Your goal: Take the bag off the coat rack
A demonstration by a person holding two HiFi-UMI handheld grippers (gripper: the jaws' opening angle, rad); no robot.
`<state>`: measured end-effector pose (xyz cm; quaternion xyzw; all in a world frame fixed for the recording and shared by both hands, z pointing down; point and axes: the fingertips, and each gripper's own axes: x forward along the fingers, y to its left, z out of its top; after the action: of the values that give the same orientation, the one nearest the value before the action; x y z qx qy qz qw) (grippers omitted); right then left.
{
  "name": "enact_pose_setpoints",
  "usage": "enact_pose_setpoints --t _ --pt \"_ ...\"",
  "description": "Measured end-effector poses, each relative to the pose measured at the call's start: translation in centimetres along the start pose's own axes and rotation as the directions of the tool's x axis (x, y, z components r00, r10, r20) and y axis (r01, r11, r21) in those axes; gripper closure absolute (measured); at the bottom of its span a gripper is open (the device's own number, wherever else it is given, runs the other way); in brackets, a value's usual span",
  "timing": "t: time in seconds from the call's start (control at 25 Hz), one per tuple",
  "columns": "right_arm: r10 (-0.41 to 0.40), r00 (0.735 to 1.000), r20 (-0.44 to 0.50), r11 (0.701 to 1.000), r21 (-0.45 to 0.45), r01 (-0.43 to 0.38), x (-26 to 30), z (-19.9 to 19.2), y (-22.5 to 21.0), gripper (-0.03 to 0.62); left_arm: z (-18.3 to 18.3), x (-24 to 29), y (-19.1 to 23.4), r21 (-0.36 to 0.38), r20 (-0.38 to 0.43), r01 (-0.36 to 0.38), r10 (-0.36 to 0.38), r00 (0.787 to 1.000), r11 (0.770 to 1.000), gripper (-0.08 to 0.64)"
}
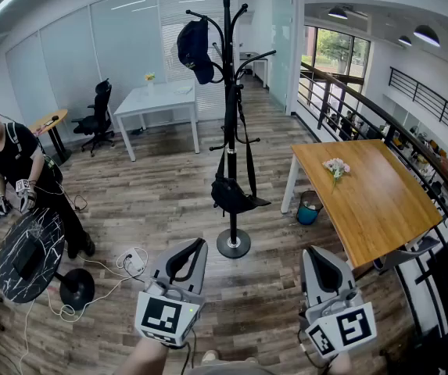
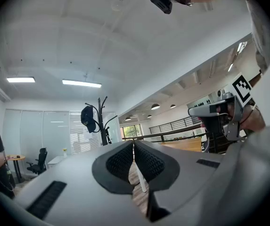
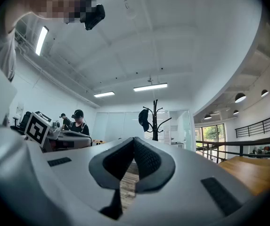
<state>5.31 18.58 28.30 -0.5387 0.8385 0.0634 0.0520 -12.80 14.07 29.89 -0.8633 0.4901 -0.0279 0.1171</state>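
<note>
Barely started, judging by the layout: no contact with the bag and no grip on anything. Places the black sling bag [image 1: 231, 194] low on the black coat rack [image 1: 230, 123], slung by its strap from a hook about halfway up the pole and resting against the pole just above the round base [image 1: 233, 243]. Puts that rack out in the middle of the wood floor [image 1: 161, 201], between the white table [image 1: 157, 100] behind and the corner of the wooden table [image 1: 368, 201] to the right, well apart from both grippers. Keeps the left gripper [image 1: 198, 245] at the near edge of the head view with the claw pinched shut on nothing, pads meeting tip to tip in the left gripper view. Matches it with the right gripper [image 1: 316, 251], likewise closed and empty, pointing toward the rack in the right gripper view. Leaves a black cap [image 1: 195, 49] on an upper left hook, separate from the bag and no part of the job. Off to the left, clear of the path, a person [image 1: 12, 162] bent over a round dark table [image 1: 22, 256]. Remaining, by this reading: practically everything. Means closing the distance to the rack, spreading one claw, taking the strap or the bag's body, lifting the strap up over its hook and drawing the bag clear of the pole.
</note>
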Motion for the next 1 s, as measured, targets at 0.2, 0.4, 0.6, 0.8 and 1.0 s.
enact_pose_setpoints --t 0.2,0.4,0.6,0.8,1.0 --pt "0.015 1.000 0.000 1.000 0.011 -0.015 -0.5 -0.2 -1.4 0.561 -0.1 0.6 -1.5 -0.008 -0.012 -0.017 0.017 1.000 1.000 0.538" --pt "0.034 0.999 0.007 0.999 0.036 -0.034 -1.2 -0.5 -3.0 0.561 0.3 1.2 -3.5 -0.015 0.001 -0.006 0.006 1.000 1.000 0.538" --pt "0.040 0.998 0.055 0.998 0.038 -0.042 -2.0 0.0 -4.5 0.538 0.7 1.5 -3.8 -0.063 0.021 -0.069 0.070 0.997 0.996 0.500" --pt "0.053 0.996 0.074 0.998 0.020 -0.054 -1.5 -0.2 -5.7 0.373 0.4 2.6 -3.3 -0.033 0.019 -0.097 0.098 0.995 0.995 0.370" --pt "0.053 0.996 0.073 0.998 0.016 -0.054 0.2 -1.2 -7.1 0.373 -0.5 4.7 -3.4 -0.028 0.008 -0.087 0.087 0.996 0.996 0.371"
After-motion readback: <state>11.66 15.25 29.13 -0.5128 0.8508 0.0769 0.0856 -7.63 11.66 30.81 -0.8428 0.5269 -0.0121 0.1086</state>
